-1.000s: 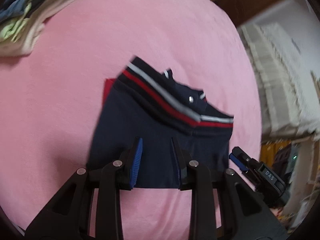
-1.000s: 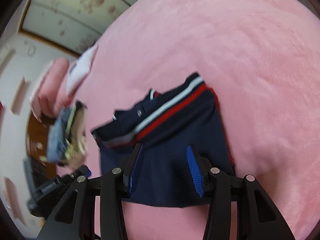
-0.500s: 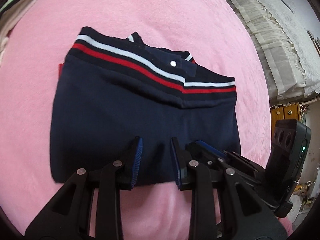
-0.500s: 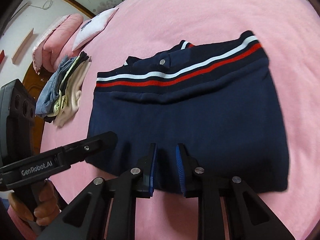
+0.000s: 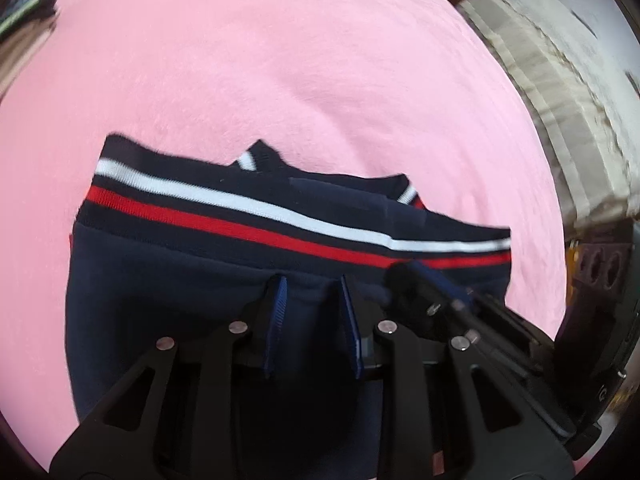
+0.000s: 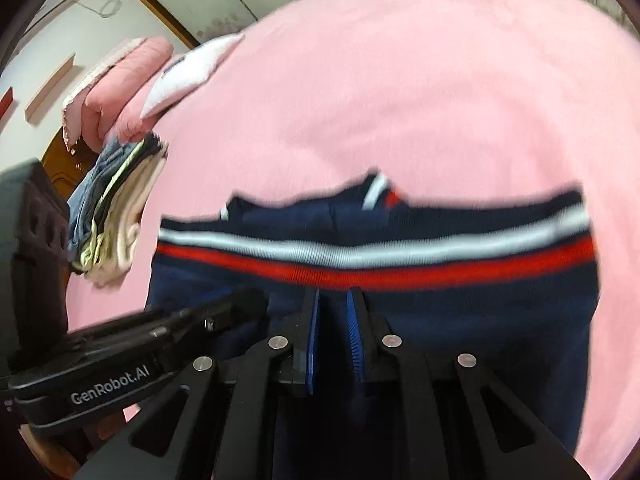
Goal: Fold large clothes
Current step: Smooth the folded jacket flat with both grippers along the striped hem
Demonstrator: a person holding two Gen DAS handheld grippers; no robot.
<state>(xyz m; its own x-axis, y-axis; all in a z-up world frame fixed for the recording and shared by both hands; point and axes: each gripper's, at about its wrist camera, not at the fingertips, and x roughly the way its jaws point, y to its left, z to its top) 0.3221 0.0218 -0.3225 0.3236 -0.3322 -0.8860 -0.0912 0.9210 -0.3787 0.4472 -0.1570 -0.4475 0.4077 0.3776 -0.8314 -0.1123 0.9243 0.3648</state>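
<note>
STATE: left gripper [image 5: 312, 304] and right gripper [image 6: 333, 312], jaws narrowly apart, right just closing, over folded navy knit garment with red and white stripes [image 5: 168, 292] | RISK: pinching only top layer undoes fold.

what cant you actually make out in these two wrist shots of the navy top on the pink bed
- Near hem of the navy top: both views, covered by the gripper frames.
- Whether the left gripper or right gripper pinches cloth: pads narrowly apart over the fabric, contact unclear; the right jaws have just been closing.
- Stacked clothes: right view blurred; left view cuts them at the edge.
- Stripe detail: motion blur.
</note>
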